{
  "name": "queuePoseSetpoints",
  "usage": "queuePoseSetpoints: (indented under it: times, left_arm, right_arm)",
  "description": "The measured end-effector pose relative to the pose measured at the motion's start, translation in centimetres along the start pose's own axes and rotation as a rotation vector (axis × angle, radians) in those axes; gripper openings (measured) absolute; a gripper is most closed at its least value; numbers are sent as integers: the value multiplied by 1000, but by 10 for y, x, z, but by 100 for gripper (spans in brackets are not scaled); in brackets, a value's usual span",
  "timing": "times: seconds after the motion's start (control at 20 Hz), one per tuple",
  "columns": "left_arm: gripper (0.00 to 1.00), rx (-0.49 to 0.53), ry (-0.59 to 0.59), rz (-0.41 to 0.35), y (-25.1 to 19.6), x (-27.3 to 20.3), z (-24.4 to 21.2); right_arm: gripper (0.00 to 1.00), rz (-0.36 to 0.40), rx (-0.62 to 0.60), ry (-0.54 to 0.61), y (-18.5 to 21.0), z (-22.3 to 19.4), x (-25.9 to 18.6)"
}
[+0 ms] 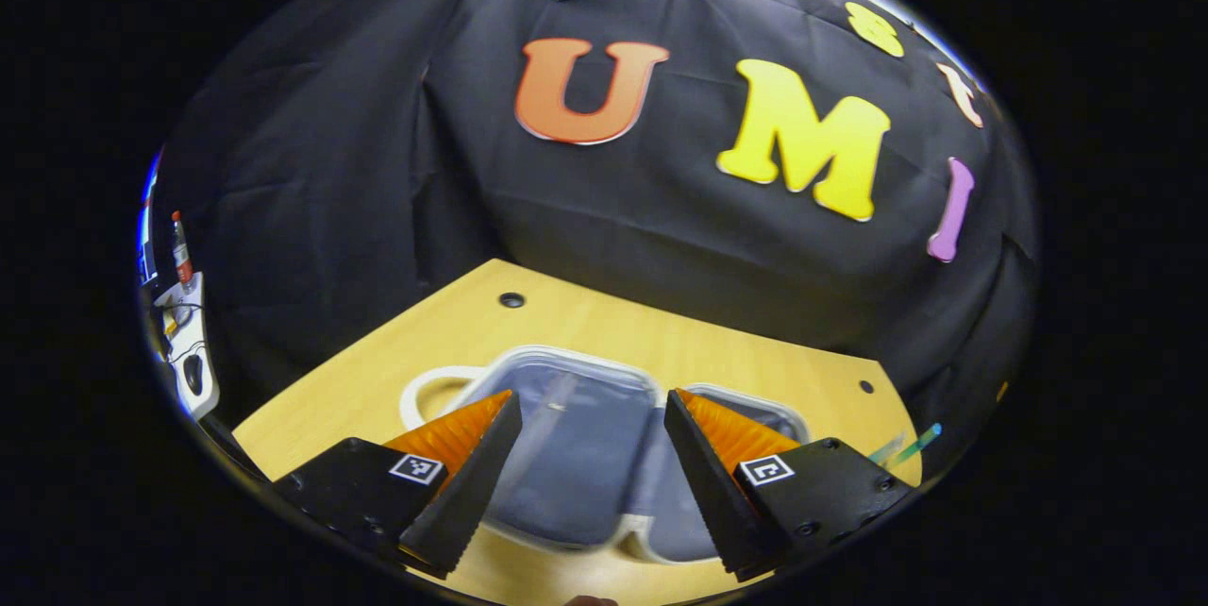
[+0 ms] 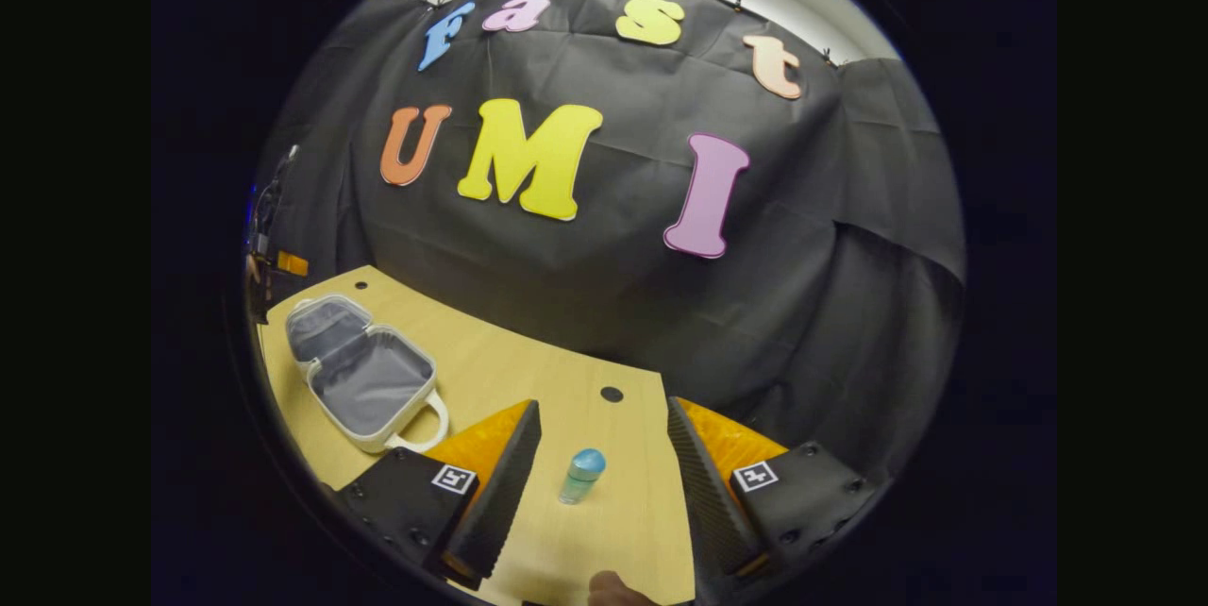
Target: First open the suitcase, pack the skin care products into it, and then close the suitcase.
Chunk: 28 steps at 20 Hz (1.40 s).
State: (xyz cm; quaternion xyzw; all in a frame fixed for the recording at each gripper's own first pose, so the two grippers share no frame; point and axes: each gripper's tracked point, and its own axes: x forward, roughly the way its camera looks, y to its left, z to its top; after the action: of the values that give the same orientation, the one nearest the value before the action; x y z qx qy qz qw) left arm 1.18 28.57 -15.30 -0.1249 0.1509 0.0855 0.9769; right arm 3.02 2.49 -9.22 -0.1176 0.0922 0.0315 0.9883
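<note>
In the left gripper view, the left hand-held gripper point(image 1: 593, 455) has its two fingers spread wide apart; nothing is between them but air, so it holds nothing; each finger carries a small square black-and-white marker, and no word can be read on either. Right below and ahead of this gripper lies the suitcase point(image 1: 566, 436); it is open and lies flat on the wooden surface point(image 1: 604, 328); its inside is grey and its rim is pale; a pale loop handle sticks out at its left side. At the right edge of this view, two thin green sticks point(image 1: 906, 446) lie on the surface; what they are cannot be told. Far off at the left edge stands a white stand with a small bottle point(image 1: 181, 252) that has a red label; its writing is too small to read.

In the right gripper view, the right hand-held gripper point(image 2: 604, 483) is also wide open and holds nothing. Between its fingers, but touching neither, a small skin care bottle point(image 2: 581, 477) with a blue round cap stands upright on the surface point(image 2: 528, 370); no words show on it. The suitcase point(image 2: 363, 379) sits well apart to the left, open, with both grey halves facing up and its handle pointing toward the gripper. A small dark hole point(image 2: 612, 394) is in the surface beyond the bottle.
</note>
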Motion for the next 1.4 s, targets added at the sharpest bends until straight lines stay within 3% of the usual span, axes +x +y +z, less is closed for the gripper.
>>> queuePoseSetpoints:
  times: [0.4, 0.65, 0.8, 1.15, 1.2, 1.25, 1.4]
  left_arm:
    - [98, 148, 117, -256, -215, -9, -93]
    - [98, 245, 226, -371, -291, 4, -164]
    - [98, 267, 274, -399, -309, 35, -199]
    - [90, 283, 298, -339, -320, 106, -246]
    - [94, 284, 291, -332, -318, 113, -248]
    - [77, 281, 281, -330, -317, 119, -248]
    - [64, 268, 309, -332, -315, 129, -261]
  right_arm:
    - [80, 42, 12, 23, -60, -28, 15]
    - [80, 39, 1, 63, -92, -53, 22]
    - [80, 24, -12, 102, -109, -73, 25]
    - [80, 4, -55, 181, -125, -113, 36]
    - [80, 8, -63, 184, -123, -115, 38]
    - [80, 15, -66, 189, -121, -117, 41]
    - [80, 36, -67, 206, -114, -118, 44]
